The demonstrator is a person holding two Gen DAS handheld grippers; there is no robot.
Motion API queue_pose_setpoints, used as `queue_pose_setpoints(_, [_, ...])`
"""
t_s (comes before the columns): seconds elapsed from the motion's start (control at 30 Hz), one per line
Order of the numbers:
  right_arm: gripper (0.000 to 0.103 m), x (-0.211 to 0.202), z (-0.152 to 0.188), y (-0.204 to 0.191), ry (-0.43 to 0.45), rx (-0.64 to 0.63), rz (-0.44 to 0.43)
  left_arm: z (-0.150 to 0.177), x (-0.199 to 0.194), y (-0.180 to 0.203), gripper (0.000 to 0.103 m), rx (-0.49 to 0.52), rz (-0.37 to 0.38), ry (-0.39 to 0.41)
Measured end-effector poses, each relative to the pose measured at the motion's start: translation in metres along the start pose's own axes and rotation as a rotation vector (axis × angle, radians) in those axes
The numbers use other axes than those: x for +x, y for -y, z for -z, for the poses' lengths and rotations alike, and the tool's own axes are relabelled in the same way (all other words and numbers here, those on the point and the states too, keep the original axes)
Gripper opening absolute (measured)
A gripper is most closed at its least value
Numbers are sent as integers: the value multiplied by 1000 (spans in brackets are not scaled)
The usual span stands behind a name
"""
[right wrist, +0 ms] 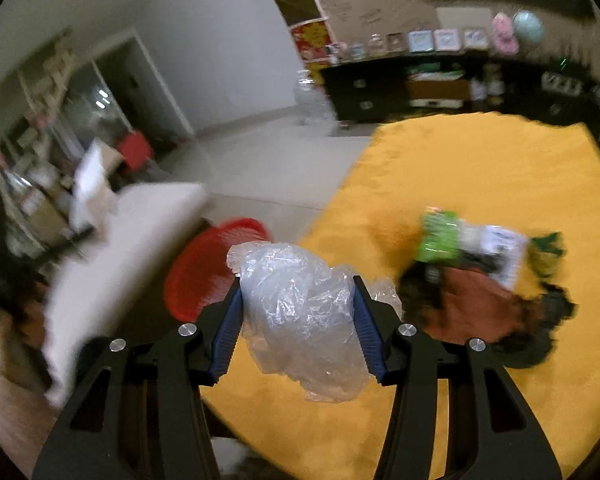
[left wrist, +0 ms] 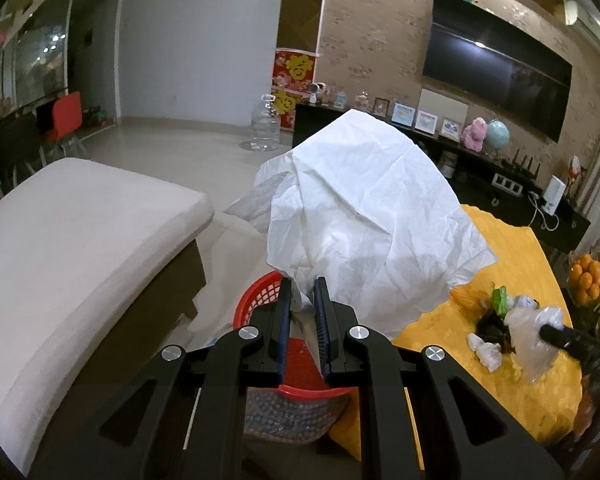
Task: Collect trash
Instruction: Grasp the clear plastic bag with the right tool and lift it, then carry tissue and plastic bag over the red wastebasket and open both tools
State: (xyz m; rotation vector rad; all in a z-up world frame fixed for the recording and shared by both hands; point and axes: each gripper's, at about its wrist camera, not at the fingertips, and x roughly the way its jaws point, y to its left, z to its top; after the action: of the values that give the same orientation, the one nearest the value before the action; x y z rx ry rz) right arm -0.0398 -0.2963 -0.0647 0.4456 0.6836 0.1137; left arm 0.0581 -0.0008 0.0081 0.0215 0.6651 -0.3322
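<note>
Left tool (left wrist: 303, 292) clamped tight on white tissue (left wrist: 364, 216), above red basket (left wrist: 300, 364). Right tool (right wrist: 298, 296) pinching crumpled clear plastic bag (right wrist: 304, 320) over yellow tabletop (right wrist: 480, 168). Your risk: light tissue drifting past basket rim on release; remaining trash pile (right wrist: 476, 272) waiting.

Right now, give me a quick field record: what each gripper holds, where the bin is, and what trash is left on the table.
left gripper: shut on the white tissue, held above the red basket
right gripper: shut on the clear plastic bag, above the yellow tablecloth
bin: red basket on the floor, between the table edge and the white cushioned bench
left on table: pile of wrappers and scraps, blurred, items not countable
</note>
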Motion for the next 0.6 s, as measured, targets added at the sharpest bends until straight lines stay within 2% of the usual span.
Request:
queue_pose_setpoints(0.07, [50, -4, -11, -5, 8, 18, -43, 0, 0, -1, 11, -7, 1, 2])
queue_pose_setpoints(0.13, [50, -7, -20, -13, 28, 6, -40, 0, 1, -2, 11, -12, 1, 3])
queue_pose_setpoints(0.3, [50, -5, -31, -22, 52, -41, 37, 7, 6, 4, 11, -6, -14, 1])
queue_pose_setpoints(0.47, [50, 20, -33, -33, 42, -100, 131, 11, 16, 6, 11, 2, -50, -5])
queue_pose_setpoints(0.6, [50, 37, -36, -44, 46, -152, 174, 15, 25, 4, 11, -14, -78, -17])
